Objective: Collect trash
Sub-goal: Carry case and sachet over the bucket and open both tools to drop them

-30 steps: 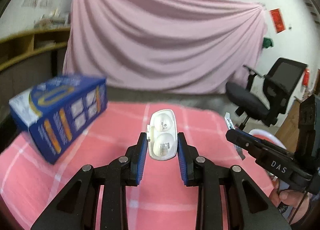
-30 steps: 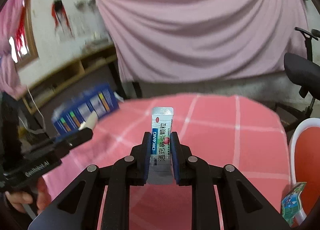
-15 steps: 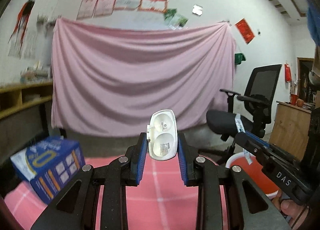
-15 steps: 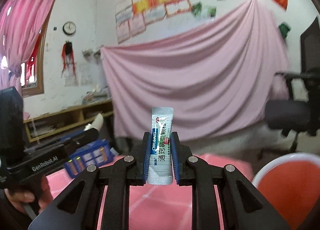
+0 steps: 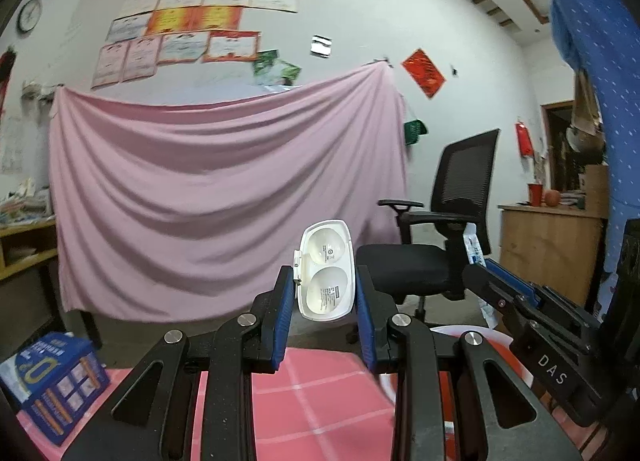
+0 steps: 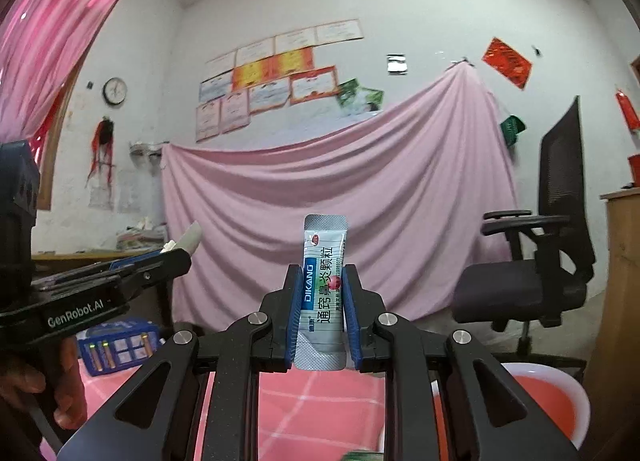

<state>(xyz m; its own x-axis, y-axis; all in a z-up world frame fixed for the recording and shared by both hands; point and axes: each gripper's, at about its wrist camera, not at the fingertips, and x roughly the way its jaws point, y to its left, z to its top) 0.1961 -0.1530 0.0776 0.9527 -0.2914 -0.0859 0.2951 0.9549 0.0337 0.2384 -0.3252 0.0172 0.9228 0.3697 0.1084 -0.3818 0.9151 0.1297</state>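
Both claws are loaded: left claw (image 5: 325,293) pinches a white plastic case (image 5: 327,271) upright between its blue pads, right claw (image 6: 323,301) pinches a medicine sachet (image 6: 324,293) the same way. Just below sits the pink checked table (image 5: 312,401), with the red bin (image 6: 548,401) at its right edge. Risk I see: the slick case could slip out mid-carry, or the thin sachet flutters past the bin's rim on release. Blue box (image 5: 52,381) waits on the table's left.

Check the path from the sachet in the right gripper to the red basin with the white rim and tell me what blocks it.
Nothing visible does. The right gripper grips the sachet upright, and the red basin sits low on its right, beside the pink table. Only open air shows between them; the office chair stands farther back.
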